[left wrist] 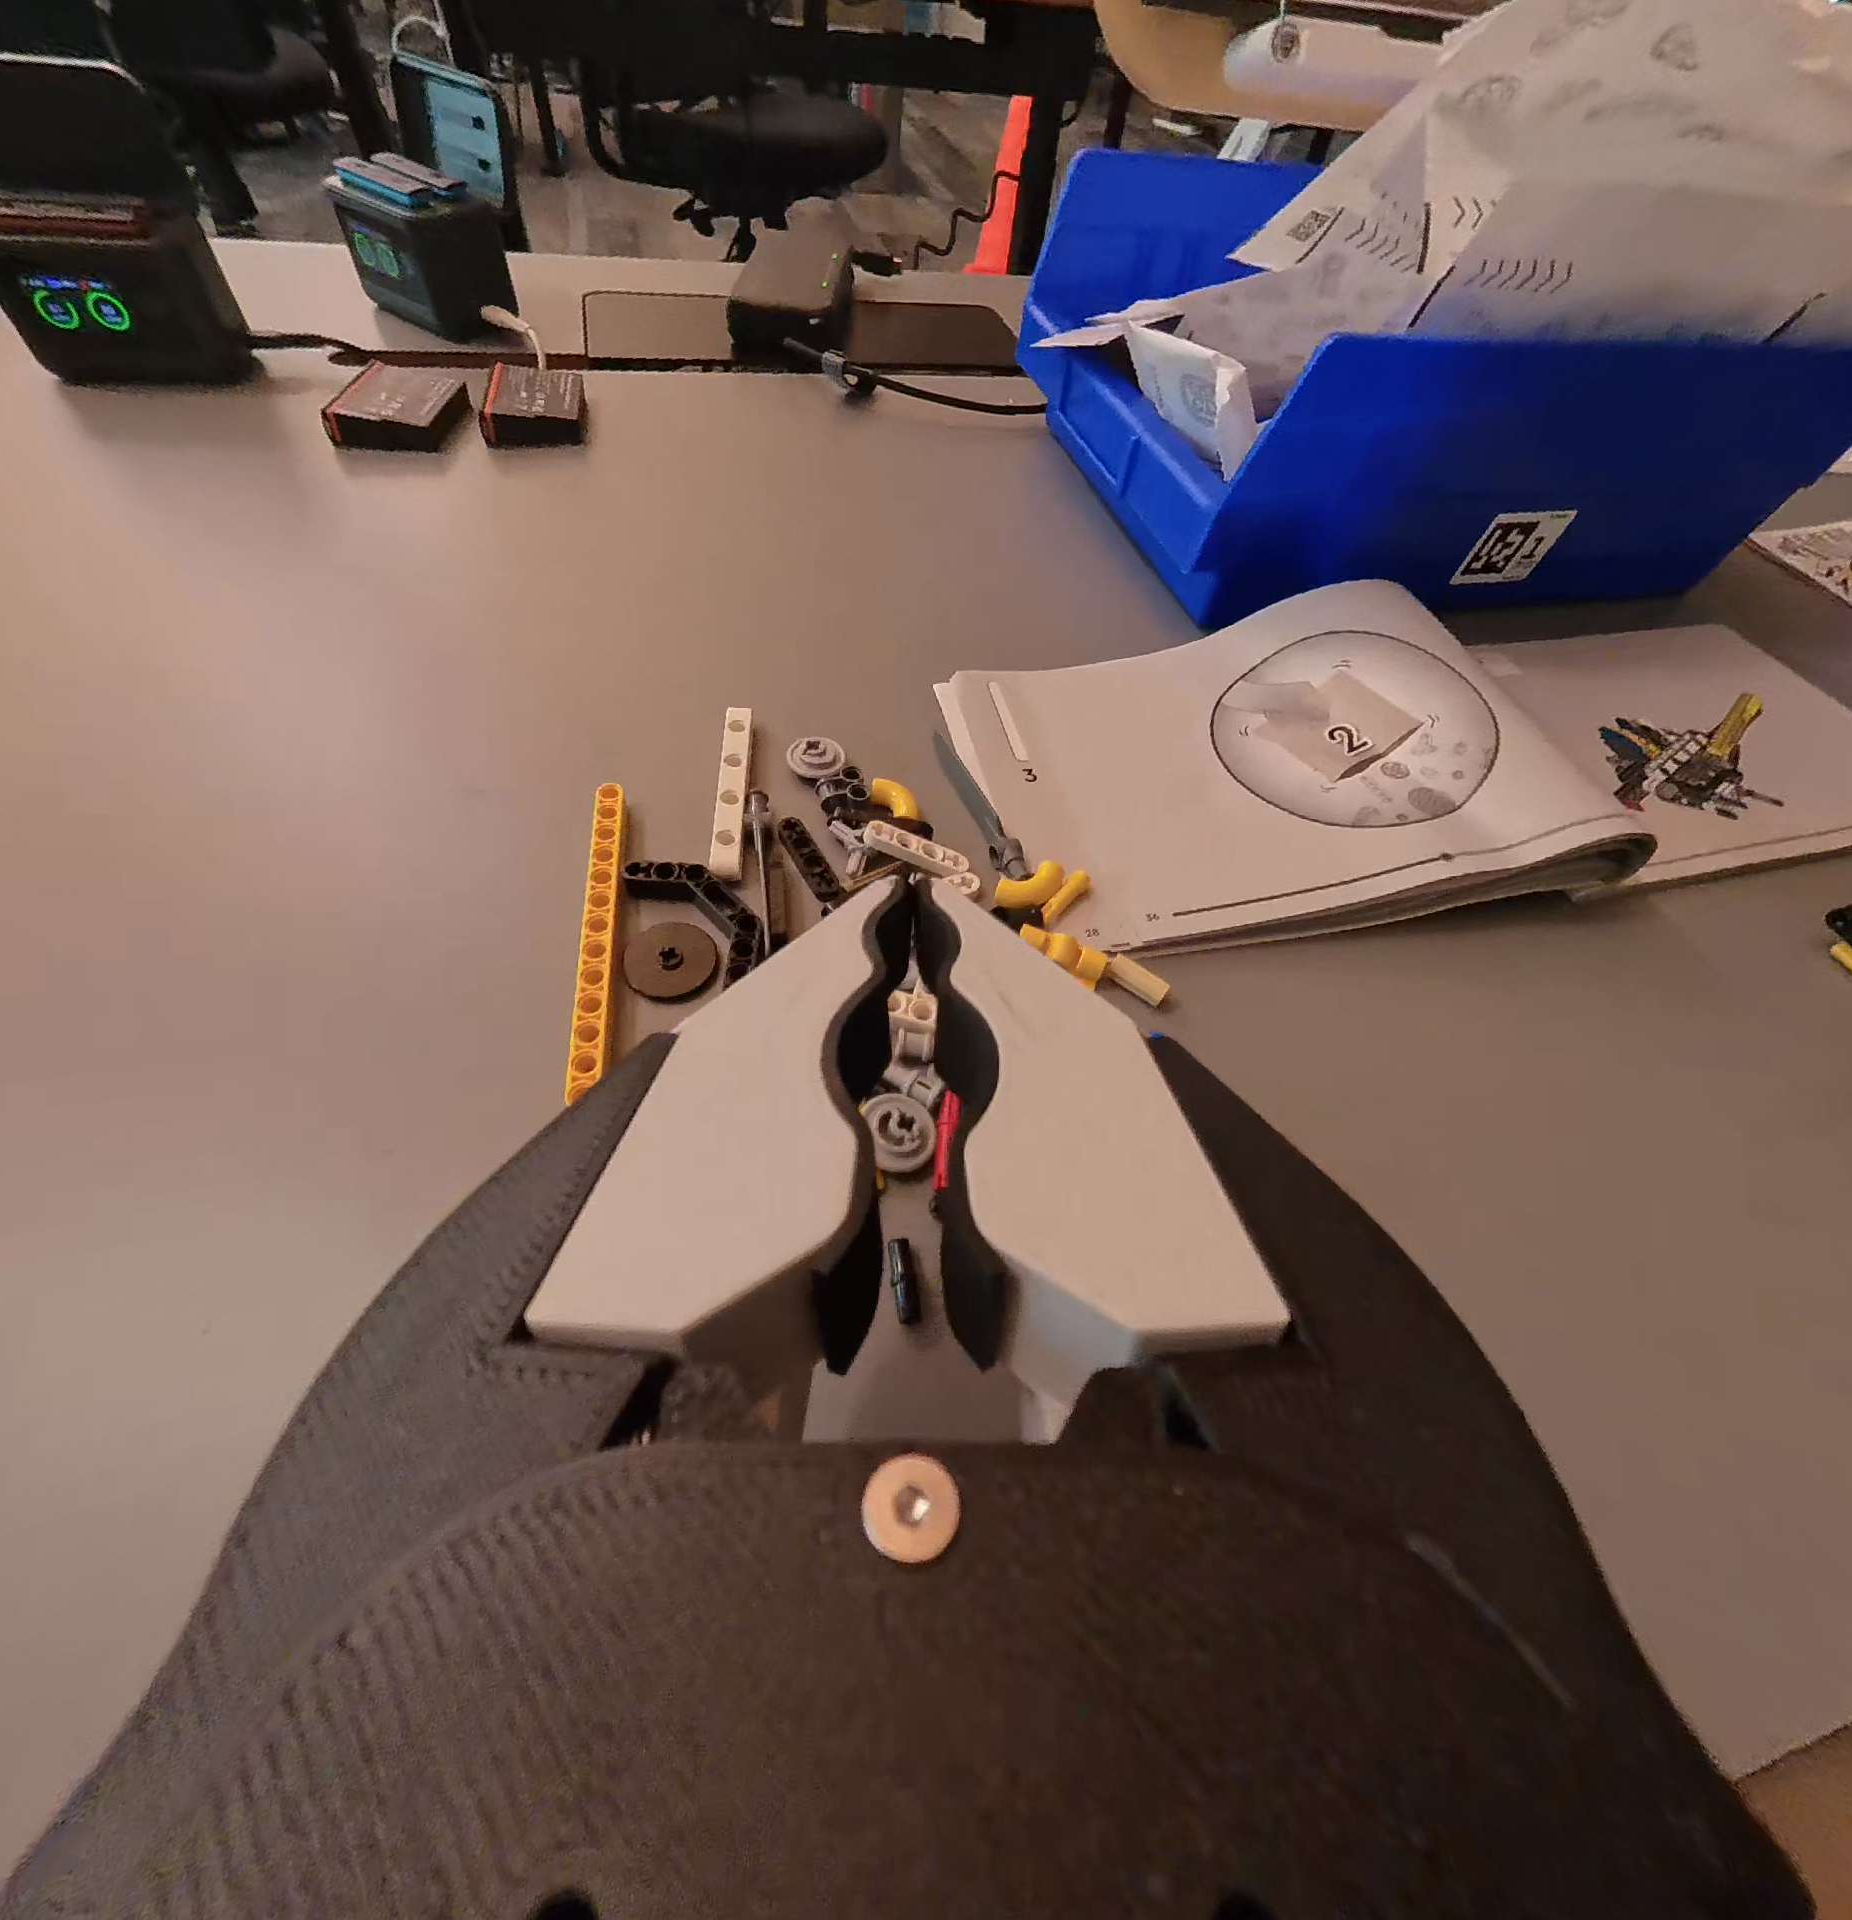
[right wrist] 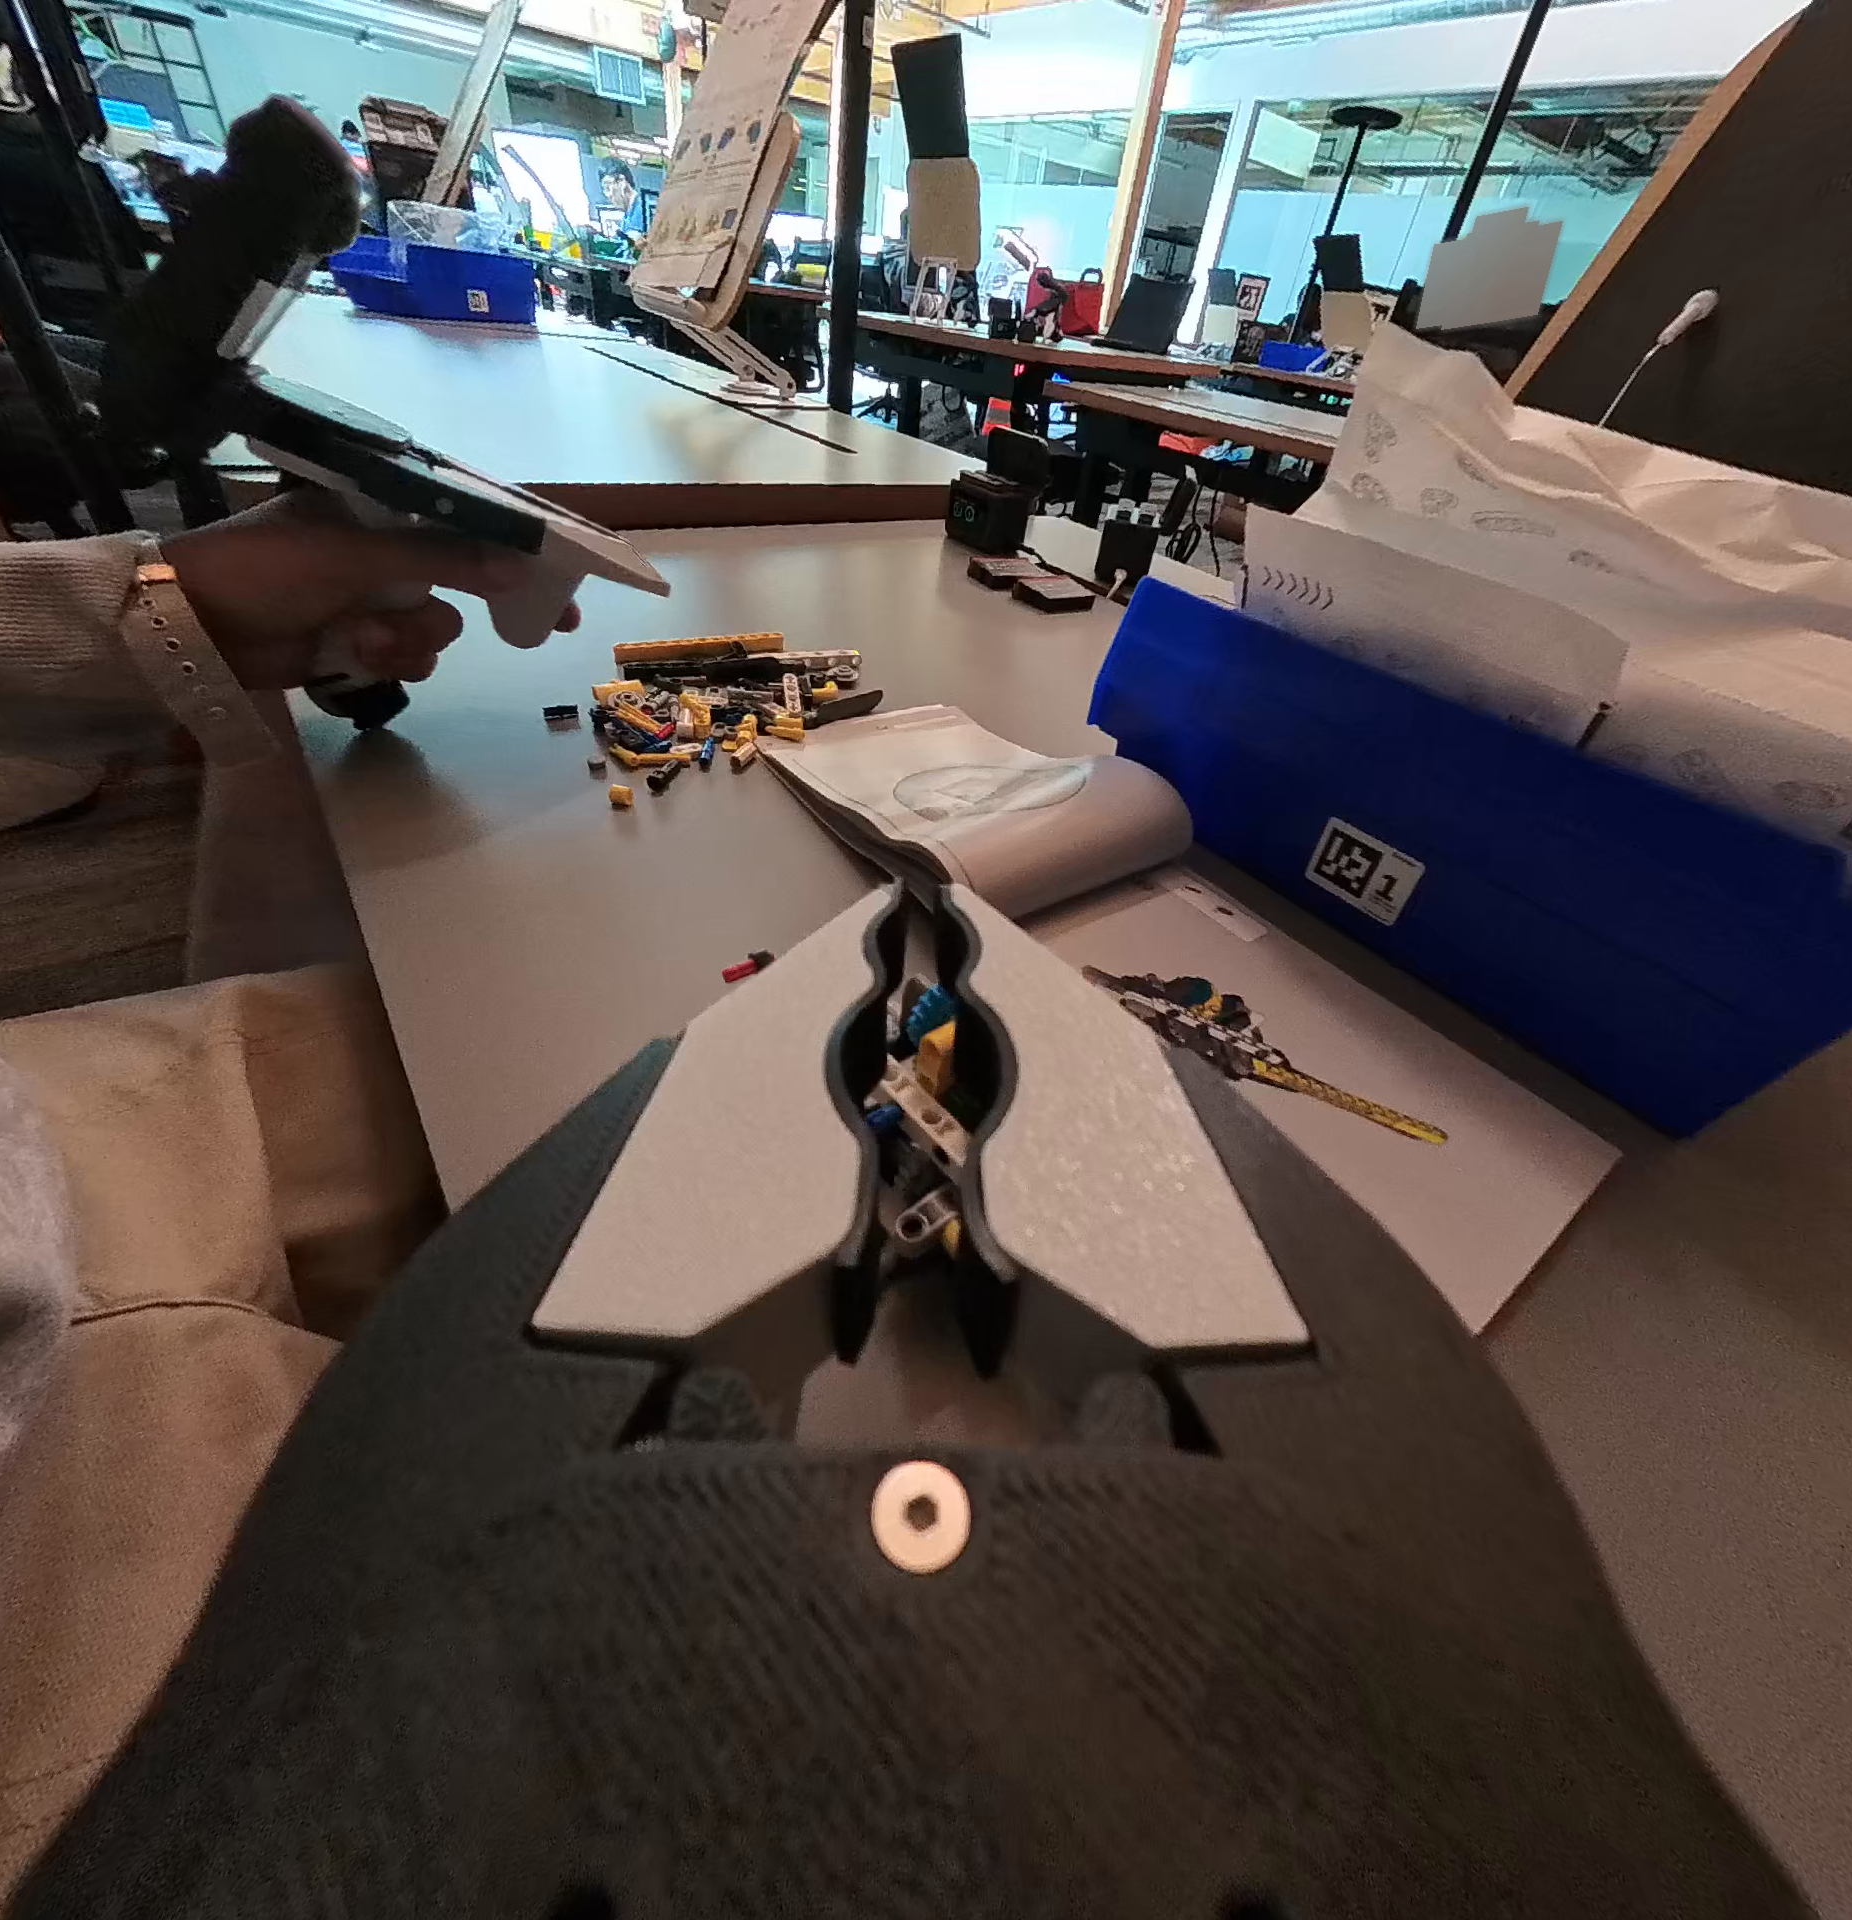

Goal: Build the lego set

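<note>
A pile of loose lego pieces (left wrist: 849, 831) lies mid-table: a long yellow beam (left wrist: 597, 935), a white beam, black beams, a black disc, grey and yellow connectors. My left gripper (left wrist: 914, 891) is shut and hovers just above the pile; more pieces show on the table through the gaps between its fingers. In the right wrist view the left gripper (right wrist: 631, 571) is held in a hand over the pile (right wrist: 714, 707). My right gripper (right wrist: 920, 894) is shut on a small lego assembly (right wrist: 927, 1091) of white, yellow and blue parts, held over the open instruction booklet (right wrist: 963, 810).
The booklet (left wrist: 1317, 769) lies right of the pile. A blue bin (left wrist: 1421, 468) holding white paper bags stands behind it. Chargers (left wrist: 101, 301) and two black batteries (left wrist: 397, 410) sit at the far edge. A red pin (right wrist: 747, 964) lies alone near the front. My right fingertips sit around 30 centimetres from my left ones.
</note>
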Tool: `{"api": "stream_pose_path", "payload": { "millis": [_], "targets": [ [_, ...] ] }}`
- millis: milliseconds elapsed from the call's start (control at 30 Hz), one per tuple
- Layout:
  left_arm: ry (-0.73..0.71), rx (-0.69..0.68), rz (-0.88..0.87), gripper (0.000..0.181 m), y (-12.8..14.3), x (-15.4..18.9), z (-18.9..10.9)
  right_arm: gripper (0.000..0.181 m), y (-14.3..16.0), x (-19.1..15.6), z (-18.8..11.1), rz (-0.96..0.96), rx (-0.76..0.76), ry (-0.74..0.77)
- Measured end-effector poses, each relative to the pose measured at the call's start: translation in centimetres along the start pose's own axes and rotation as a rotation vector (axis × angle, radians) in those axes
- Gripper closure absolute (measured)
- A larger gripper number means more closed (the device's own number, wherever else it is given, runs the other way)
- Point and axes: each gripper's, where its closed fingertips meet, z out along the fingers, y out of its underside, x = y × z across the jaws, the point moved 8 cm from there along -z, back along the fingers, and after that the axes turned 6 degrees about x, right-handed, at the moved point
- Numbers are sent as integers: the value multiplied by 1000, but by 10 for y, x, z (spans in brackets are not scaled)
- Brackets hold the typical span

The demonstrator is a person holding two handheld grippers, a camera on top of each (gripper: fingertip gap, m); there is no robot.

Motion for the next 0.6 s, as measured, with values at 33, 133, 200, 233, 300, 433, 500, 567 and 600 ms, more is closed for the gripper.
{"api": "stream_pose_path", "payload": {
  "millis": [33, 133, 200, 233, 300, 433, 500, 567, 600],
  "targets": [
    [3, 1, -4, 181, 0, 0, 2, 179, 0, 0, -1, -1, -1, 5],
    [17, 9, 7, 181, -2, 3, 5, 179, 1, 0, -4, -3, -6, 19],
    [12, 25, 37, 181, -3, 3, 5, 179, 1, 1, -5, -7, -12, 25],
    [10, 40, 60, 181, -5, 4, 4, 179, 1, 1, -6, -9, -13, 28],
    [6, 66, 92, 181, -6, 5, 4, 179, 0, 0, -8, -12, -11, 32],
    [13, 54, 111, 181, -6, 8, 7, 179, 1, 1, -8, -10, -15, 30],
    [12, 55, 121, 181, -6, 9, 7, 179, 1, 0, -8, -7, -14, 26],
    [15, 54, 124, 181, -6, 10, 7, 179, 1, -1, -8, -8, -14, 23],
    [18, 51, 124, 181, -6, 10, 7, 179, 1, -1, -8, -9, -15, 22]
  ]
}}
